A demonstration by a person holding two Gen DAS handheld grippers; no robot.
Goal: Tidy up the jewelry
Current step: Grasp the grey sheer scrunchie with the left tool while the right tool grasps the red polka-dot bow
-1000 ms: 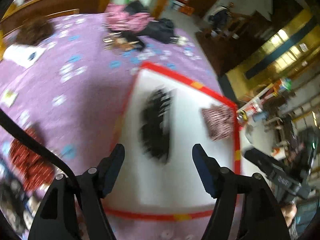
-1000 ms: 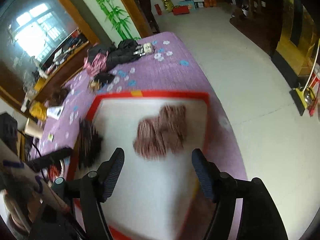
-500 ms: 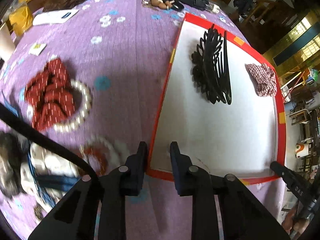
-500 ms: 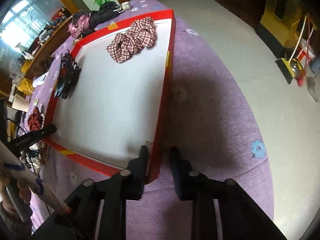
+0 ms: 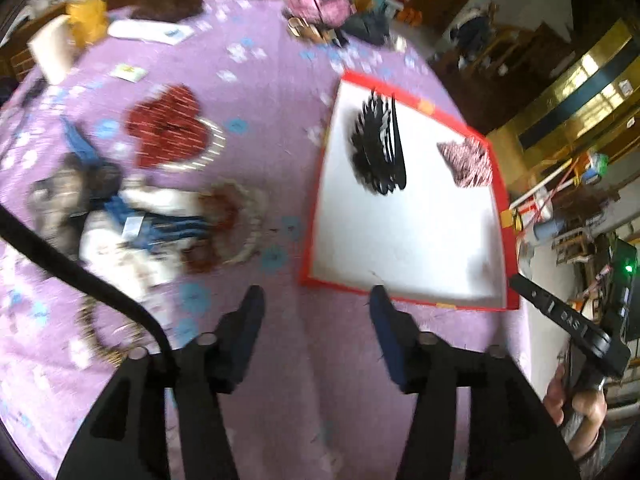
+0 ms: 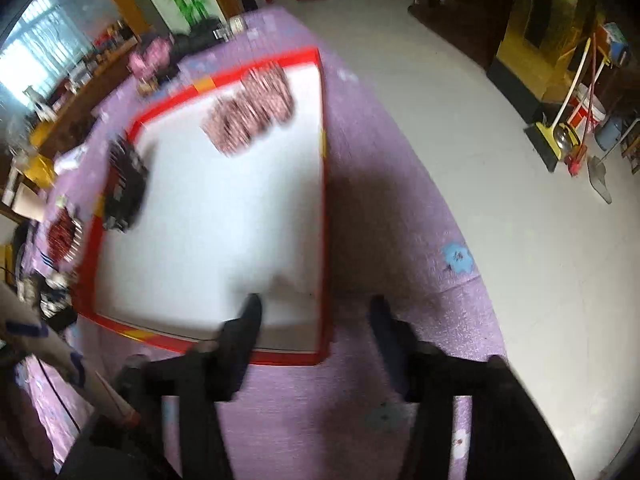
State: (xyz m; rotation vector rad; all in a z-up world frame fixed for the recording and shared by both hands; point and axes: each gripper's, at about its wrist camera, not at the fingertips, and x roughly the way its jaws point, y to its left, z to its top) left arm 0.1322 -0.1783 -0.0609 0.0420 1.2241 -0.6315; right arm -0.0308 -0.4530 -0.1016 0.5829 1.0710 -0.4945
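Note:
A white tray with a red rim (image 5: 412,300) (image 6: 324,208) lies on the purple cloth. In it are a black hair clip (image 5: 378,150) (image 6: 124,188) and a pink plaid scrunchie (image 5: 468,160) (image 6: 252,112). Left of the tray lie a red scrunchie with a pearl bracelet (image 5: 170,128), a second pearl bracelet (image 5: 244,224) and a blue-and-white pile (image 5: 140,228). My left gripper (image 5: 316,300) is open and empty above the cloth, near the tray's front left corner. My right gripper (image 6: 316,308) is open and empty over the tray's front right corner.
Clothes and small items (image 5: 328,16) lie at the far end of the cloth. A yellow box (image 5: 86,20) and papers (image 5: 152,32) lie at the far left. The cloth's right edge (image 6: 460,216) drops to a bare floor (image 6: 500,120). The other hand-held gripper (image 5: 568,324) shows at the right.
Both grippers have gone from nearly shut to open. Both have pulled back and lifted a little from the tray's front corners. The tray's contents have not moved.

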